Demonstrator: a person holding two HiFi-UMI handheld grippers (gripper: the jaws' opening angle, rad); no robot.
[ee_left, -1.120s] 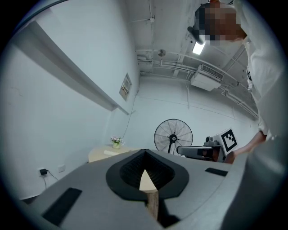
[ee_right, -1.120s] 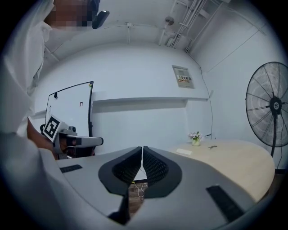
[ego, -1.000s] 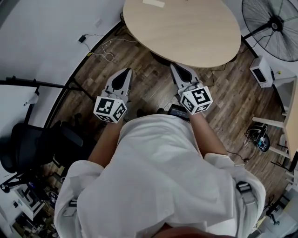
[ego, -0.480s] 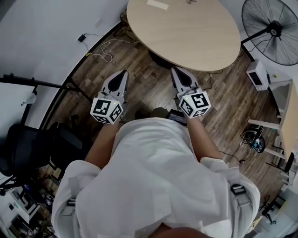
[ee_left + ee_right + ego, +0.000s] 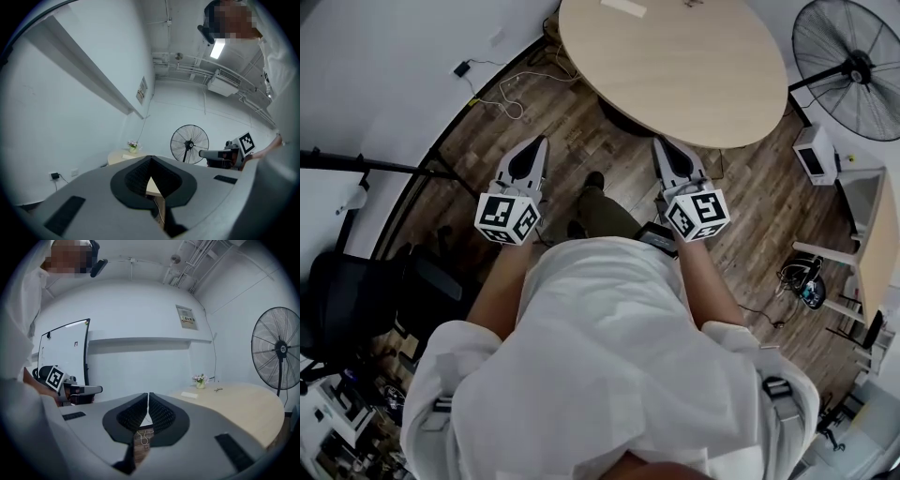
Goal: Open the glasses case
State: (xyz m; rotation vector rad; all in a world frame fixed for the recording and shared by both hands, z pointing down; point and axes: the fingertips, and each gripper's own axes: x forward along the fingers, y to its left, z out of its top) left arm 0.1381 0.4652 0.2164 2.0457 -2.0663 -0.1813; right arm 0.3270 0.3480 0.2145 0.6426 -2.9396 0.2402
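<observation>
The grey left claw [image 5: 539, 142] and grey right claw [image 5: 660, 143] are held closed and empty over the brown plank floor [image 5: 581, 131], near the round pale-wood bench [image 5: 694, 75].

The wooden floor [image 5: 572, 141] between the left gripper [image 5: 537, 145] and the right gripper [image 5: 662, 145] is open, except for the person's foot [image 5: 592, 180]. Straight ahead stands the oval table [image 5: 675, 84], its near edge just beyond the right gripper. Above its top there is wide room. Only a flat white object [image 5: 622, 7], perhaps a case, and a small flower pot [image 5: 200, 379] stand at the far side. To the right, a standing fan [image 5: 853, 70] and a white box [image 5: 822, 152] narrow the way. To the left, cables [image 5: 502, 98] lie on the floor, and a black stand [image 5: 384, 169] and an office chair [image 5: 347, 300] close that side.
</observation>
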